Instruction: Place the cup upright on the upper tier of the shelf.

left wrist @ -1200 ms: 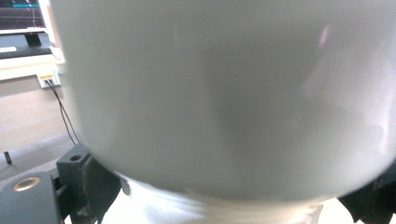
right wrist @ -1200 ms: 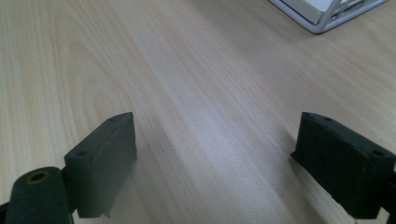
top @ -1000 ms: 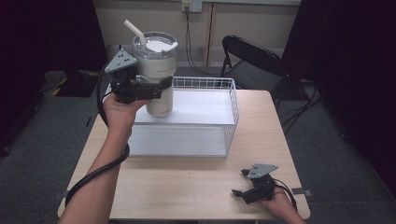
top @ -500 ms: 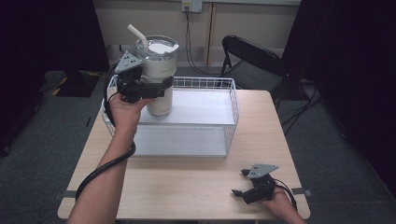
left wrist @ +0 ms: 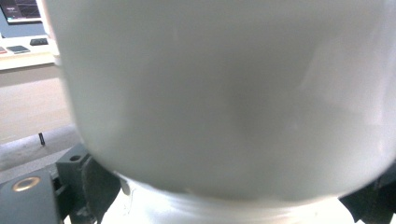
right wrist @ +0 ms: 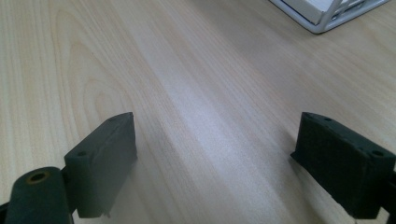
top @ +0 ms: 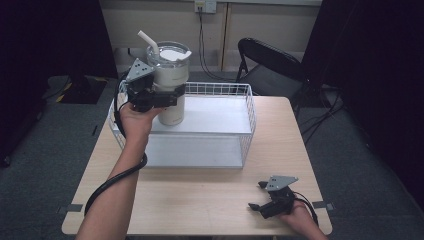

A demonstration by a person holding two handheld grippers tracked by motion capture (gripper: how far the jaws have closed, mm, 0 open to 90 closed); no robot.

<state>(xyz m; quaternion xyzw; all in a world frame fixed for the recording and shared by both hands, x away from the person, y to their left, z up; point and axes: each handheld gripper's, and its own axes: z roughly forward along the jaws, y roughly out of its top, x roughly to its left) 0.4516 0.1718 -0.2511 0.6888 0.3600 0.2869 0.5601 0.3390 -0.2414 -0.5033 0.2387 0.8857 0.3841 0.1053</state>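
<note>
A tall white tumbler (top: 169, 85) with a clear lid and a white straw stands upright at the back left of a white wire basket (top: 249, 116). My left gripper (top: 172, 96) is shut on the tumbler's body about halfway up, held from the left. In the left gripper view the tumbler (left wrist: 224, 93) is pressed close between the jaws of the left gripper (left wrist: 229, 198). I cannot tell if its base touches the basket floor. My right gripper (top: 256, 195) rests open on the table's front right; the right gripper (right wrist: 215, 158) has bare wood between its jaws.
The wooden table (top: 200, 200) has free room in front of the basket. A corner of the basket (right wrist: 327, 14) lies ahead of the right gripper. A black folding chair (top: 270, 65) stands behind the table, with dark floor on both sides.
The tumbler in my left gripper has sunk slightly and shifted a little right over the basket's back left. My left forearm has swung in over the table. The right gripper has not moved.
</note>
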